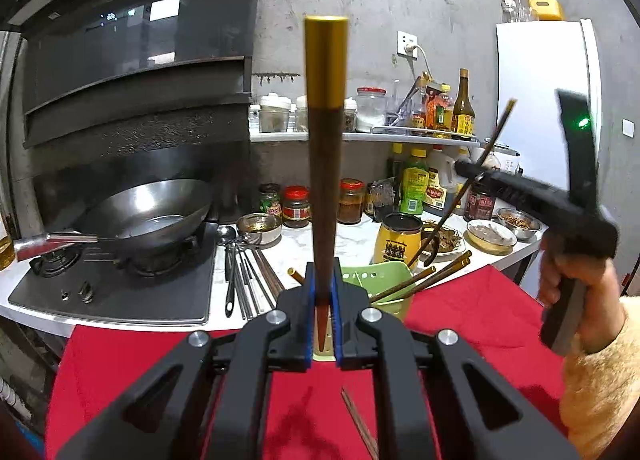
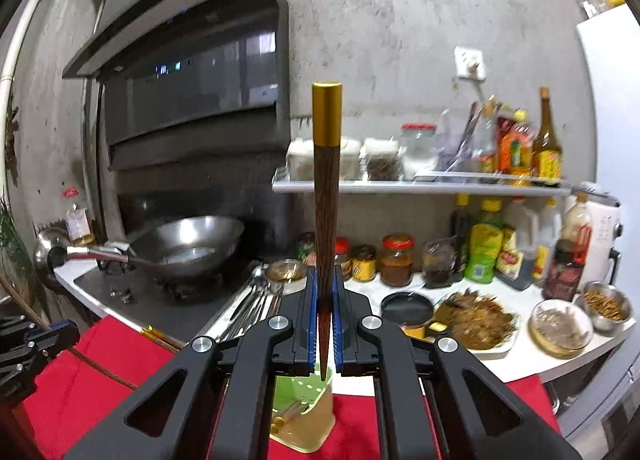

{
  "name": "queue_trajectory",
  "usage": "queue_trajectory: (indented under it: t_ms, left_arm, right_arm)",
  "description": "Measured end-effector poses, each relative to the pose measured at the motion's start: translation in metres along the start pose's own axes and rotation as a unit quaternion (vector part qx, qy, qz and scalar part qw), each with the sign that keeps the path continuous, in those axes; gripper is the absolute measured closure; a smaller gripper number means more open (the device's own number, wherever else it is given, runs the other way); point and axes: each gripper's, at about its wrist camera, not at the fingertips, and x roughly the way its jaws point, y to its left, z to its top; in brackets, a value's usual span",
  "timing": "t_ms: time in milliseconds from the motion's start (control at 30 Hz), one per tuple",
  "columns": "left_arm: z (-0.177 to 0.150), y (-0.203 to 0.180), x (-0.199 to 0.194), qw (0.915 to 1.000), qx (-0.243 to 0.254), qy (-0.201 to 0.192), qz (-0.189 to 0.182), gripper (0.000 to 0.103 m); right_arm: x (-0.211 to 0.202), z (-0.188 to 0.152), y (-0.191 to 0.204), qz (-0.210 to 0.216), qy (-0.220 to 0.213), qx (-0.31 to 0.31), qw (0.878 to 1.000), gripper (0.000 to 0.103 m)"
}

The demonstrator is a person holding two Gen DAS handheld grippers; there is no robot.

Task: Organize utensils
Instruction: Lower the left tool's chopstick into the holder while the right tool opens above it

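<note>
Holding one chopstick apiece. Left gripper [image 1: 323, 312]: jaws clamped narrow on a dark wood chopstick [image 1: 325, 164], gold cap far/up, pointed tip near, long axis running straight away along the fingers. Right gripper [image 2: 325, 334]: same grip, second chopstick [image 2: 326, 200] same orientation.

Key relation: green holder [image 1: 394, 280] on red cloth [image 1: 460, 312], just beyond and slightly right of left jaws; in right wrist view holder [image 2: 310, 400] sits directly under/behind right jaws, tip of stick right above its mouth. Judged: right hand better lined up; both sticks need tipping point-down to drop in. Holder already has several chopsticks [image 1: 420, 280] leaning out to the right.

Farther: more utensils [image 1: 244, 276] (spoons, chopsticks) lying flat on counter beside stove, long axes roughly near-to-far, left of holder.

Hidden/unclear: holder base blocked by jaws in both views; count inside not readable; loose stick [image 1: 360, 424] on cloth near edge, partly cut off; right view blurred.
</note>
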Motion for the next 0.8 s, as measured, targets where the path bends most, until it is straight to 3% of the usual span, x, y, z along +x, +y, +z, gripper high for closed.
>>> queue_trajectory:
  t_ms: [167, 233, 300, 567, 800]
  left_arm:
    - [0.000, -0.004, 0.013, 1.0000, 0.005, 0.004, -0.007, 0.097]
    - [0.001, -0.006, 0.016, 1.0000, 0.004, 0.006, -0.006, 0.097]
    - [0.006, -0.011, 0.019, 0.9999, 0.007, 0.001, -0.007, 0.097]
    - [0.032, -0.039, 0.040, 0.9991, 0.030, -0.029, 0.005, 0.097]
    - [0.023, -0.051, 0.114, 0.9984, 0.039, 0.036, 0.019, 0.097]
  right_arm:
    - [0.029, -0.022, -0.001, 0.004, 0.057, -0.007, 0.998, 0.089]
    - [0.020, -0.024, -0.006, 0.000, 0.047, 0.001, 0.999, 0.070]
    - [0.009, -0.025, -0.010, -0.011, 0.037, 0.008, 0.999, 0.064]
    - [-0.034, -0.057, -0.044, -0.051, 0.046, 0.034, 0.997, 0.064]
    - [-0.050, -0.092, -0.059, -0.055, 0.068, 0.049, 0.995, 0.064]
